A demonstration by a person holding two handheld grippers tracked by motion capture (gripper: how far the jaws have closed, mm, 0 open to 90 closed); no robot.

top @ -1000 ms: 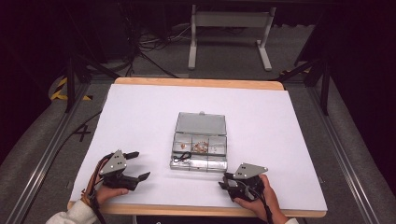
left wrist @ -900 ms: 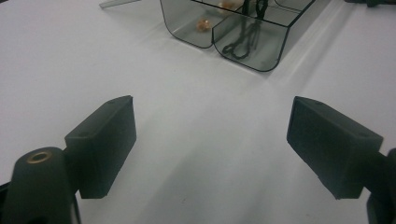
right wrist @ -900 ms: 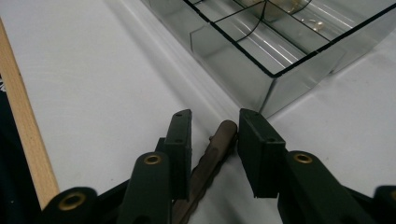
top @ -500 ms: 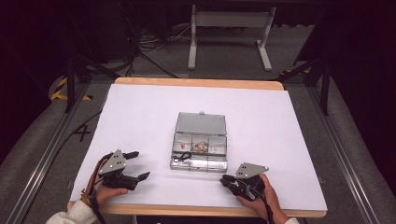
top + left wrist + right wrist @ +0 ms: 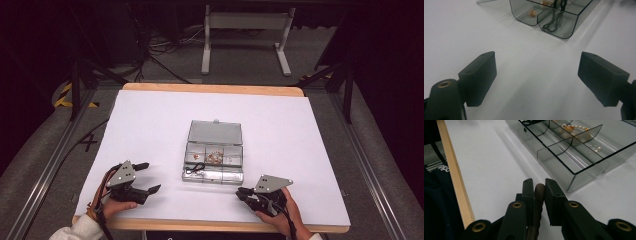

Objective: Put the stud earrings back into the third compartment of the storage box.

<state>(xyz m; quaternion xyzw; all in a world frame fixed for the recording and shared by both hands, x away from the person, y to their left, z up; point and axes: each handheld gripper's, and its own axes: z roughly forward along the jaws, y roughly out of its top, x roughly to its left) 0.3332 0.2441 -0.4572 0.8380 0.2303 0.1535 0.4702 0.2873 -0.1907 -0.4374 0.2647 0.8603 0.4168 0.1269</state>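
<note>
While both hands rest near front edge, white-covered wooden counter carries clear plastic compartment box, lid open, at centre between grippers. Box cells hold small orange beads and thin black cord. Left gripper: fingers spread wide, nothing between. Right gripper: fingers have just been closing, now narrow, pinching slim brown rod-like piece, just beside box corner.

Lab or recording studio, dim and dark-walled. White-topped, wood-edged counter sits between metal floor rails on grey carpet. Loose black cables, yellow-black hazard tape and a white metal stand behind.
</note>
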